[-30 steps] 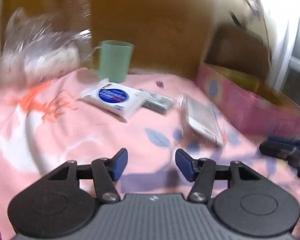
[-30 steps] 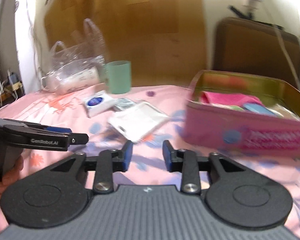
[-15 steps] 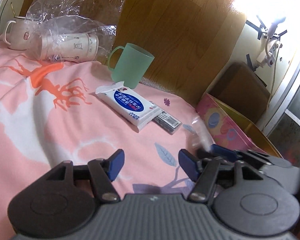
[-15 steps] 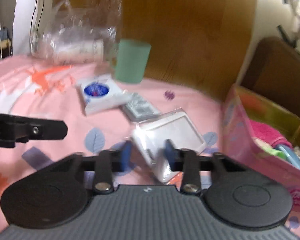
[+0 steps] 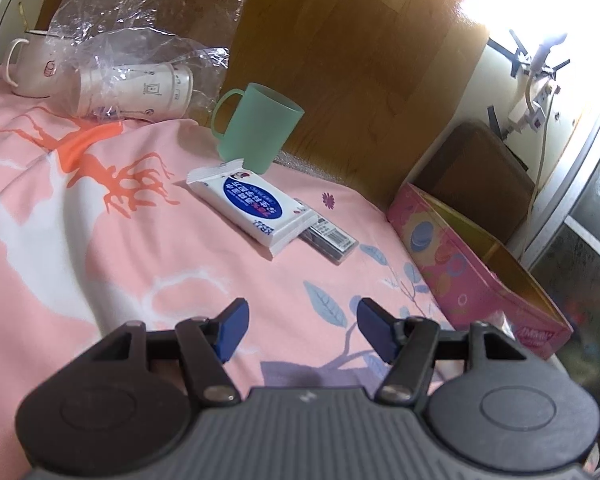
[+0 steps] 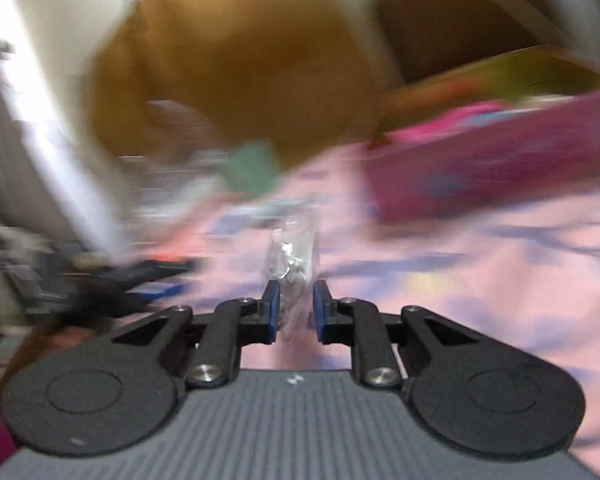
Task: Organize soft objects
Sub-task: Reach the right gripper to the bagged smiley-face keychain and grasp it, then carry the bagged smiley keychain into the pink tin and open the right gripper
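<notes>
Right hand-held gripper (image 6: 294, 300) closing on clear packet (image 6: 292, 256), left hand-held gripper (image 5: 300, 326) open, empty, tissue pack (image 5: 252, 208) sharp

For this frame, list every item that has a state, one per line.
left gripper: open, nothing between the fingers
right gripper: jaws closing on a clear plastic packet
pink tin: lid off
green mug: upright
paper cups: lying sideways inside a clear bag
tissue pack: flat on the bedsheet

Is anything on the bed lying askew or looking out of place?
Yes. A stack of paper cups lies tipped on its side inside a crumpled clear plastic bag, beside the upright white mug. The tissue pack lies partly on top of a small barcoded box.
</notes>
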The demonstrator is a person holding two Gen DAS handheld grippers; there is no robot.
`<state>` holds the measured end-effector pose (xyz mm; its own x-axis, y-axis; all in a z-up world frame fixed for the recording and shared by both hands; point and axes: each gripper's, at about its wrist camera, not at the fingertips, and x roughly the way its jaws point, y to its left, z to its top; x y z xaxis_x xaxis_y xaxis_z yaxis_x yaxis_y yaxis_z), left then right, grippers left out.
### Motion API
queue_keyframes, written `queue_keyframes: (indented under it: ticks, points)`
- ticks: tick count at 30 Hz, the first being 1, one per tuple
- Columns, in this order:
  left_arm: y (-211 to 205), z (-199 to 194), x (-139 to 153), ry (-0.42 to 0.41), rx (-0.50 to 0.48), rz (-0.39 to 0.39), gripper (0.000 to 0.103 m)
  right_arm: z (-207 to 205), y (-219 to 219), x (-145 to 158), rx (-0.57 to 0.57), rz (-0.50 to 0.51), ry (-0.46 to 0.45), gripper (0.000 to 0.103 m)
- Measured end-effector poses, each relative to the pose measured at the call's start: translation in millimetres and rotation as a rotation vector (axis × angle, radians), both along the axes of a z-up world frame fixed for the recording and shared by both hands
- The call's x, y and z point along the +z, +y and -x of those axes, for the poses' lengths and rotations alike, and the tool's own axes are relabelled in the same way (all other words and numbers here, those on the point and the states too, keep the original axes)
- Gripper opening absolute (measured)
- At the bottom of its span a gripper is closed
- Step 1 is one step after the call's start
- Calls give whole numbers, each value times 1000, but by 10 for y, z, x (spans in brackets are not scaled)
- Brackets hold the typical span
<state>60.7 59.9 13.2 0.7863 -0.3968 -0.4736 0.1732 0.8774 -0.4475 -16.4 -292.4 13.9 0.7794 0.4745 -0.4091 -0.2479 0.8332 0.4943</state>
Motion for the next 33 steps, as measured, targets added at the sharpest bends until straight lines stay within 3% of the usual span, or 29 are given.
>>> queue_keyframes:
  ticks: [2, 4, 9, 12, 14, 16, 22, 25, 33]
  points:
    - [-38, -6, 7, 0, -12, -14, 61, 107, -194, -113, -125, 84, 20, 34]
    - [-114, -8, 20, 0, -29, -42, 61, 195, -376, -186, -190, 80, 40, 38]
    - [-550, 12, 55, -1, -153, -64, 62, 371, -348, -149, -185, 129, -27, 53]
    - [-921, -28, 114, -20, -241, -102, 74, 384, -99, -134, -116, 232, -79, 62]
    - [-1159, -89, 146, -33, -291, -127, 92, 367, 47, -138, -70, 296, -94, 75]
    - [-1374, -152, 145, -43, -345, -158, 96, 326, 145, -151, -39, 368, -95, 79]
    - [-1711, -288, -26, 3, -441, -217, 99, 51, 361, -293, 10, 518, -46, 78]
    - [-1749, -242, -34, 5, -478, -203, 96, 7, 265, -291, 16, 469, -46, 69]
    - [-2061, 156, -28, 14, -599, -148, 94, 267, -111, -319, -58, 482, -64, 64]
